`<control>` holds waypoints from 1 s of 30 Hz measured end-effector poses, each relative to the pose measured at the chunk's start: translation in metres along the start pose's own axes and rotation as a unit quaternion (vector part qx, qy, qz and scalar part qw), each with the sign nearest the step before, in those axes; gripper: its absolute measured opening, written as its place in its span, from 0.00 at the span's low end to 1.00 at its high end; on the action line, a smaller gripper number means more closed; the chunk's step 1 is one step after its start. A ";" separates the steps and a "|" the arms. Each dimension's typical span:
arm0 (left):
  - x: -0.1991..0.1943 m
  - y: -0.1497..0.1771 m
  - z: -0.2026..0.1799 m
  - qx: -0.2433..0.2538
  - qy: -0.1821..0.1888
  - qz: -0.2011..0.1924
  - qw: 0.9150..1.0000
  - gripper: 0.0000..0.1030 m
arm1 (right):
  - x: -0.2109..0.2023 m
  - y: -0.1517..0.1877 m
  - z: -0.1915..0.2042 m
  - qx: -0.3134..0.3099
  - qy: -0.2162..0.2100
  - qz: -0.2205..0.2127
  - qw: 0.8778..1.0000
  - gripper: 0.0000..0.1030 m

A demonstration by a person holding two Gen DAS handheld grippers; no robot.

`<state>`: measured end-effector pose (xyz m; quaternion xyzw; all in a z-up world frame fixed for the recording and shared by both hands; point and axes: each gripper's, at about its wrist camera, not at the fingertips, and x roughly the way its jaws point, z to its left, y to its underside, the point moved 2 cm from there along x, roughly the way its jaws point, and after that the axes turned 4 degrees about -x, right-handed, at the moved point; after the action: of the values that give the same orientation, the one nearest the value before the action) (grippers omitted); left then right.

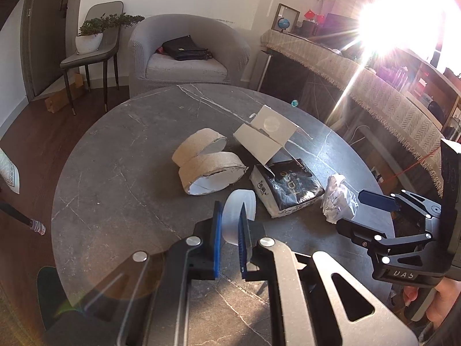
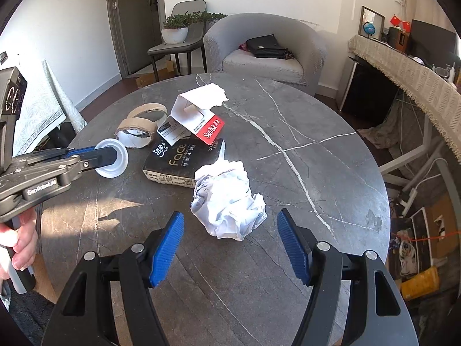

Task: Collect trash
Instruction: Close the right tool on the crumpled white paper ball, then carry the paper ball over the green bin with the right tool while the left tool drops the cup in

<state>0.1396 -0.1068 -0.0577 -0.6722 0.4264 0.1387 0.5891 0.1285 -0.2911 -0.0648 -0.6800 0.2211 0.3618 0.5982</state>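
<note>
The left tool (image 1: 230, 225) is closed on a translucent white plastic lid (image 1: 240, 216), gripped edge-on between its blue pads above the near part of the round grey desk (image 2: 331, 173). The right tool (image 2: 230, 245) stands wide, holding nothing, its pads either side of and just short of a crumpled white paper ball (image 2: 227, 201). Toward the desk centre lie a black tissue pack (image 2: 175, 164), torn cardboard rings (image 2: 141, 129) and a white card package (image 2: 198, 109).
</note>
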 end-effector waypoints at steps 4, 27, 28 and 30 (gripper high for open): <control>-0.010 0.000 0.007 -0.001 -0.001 -0.006 1.000 0.11 | 0.010 -0.003 -0.001 -0.001 0.003 0.007 1.000 0.58; -0.073 0.007 0.087 -0.029 -0.048 -0.030 0.998 0.11 | -0.025 -0.056 0.083 -0.037 -0.037 -0.052 0.997 0.49; -0.076 0.008 0.093 -0.031 -0.051 -0.030 0.998 0.11 | -0.025 -0.059 0.088 -0.038 -0.043 -0.053 0.997 0.49; -0.082 0.012 0.106 -0.034 -0.060 -0.029 0.997 0.11 | -0.023 -0.064 0.100 -0.042 -0.053 -0.055 0.996 0.49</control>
<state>0.1156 0.0237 -0.0377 -0.6943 0.3658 0.1765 0.5942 0.1376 -0.1849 -0.0078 -0.6954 0.1360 0.3723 0.5994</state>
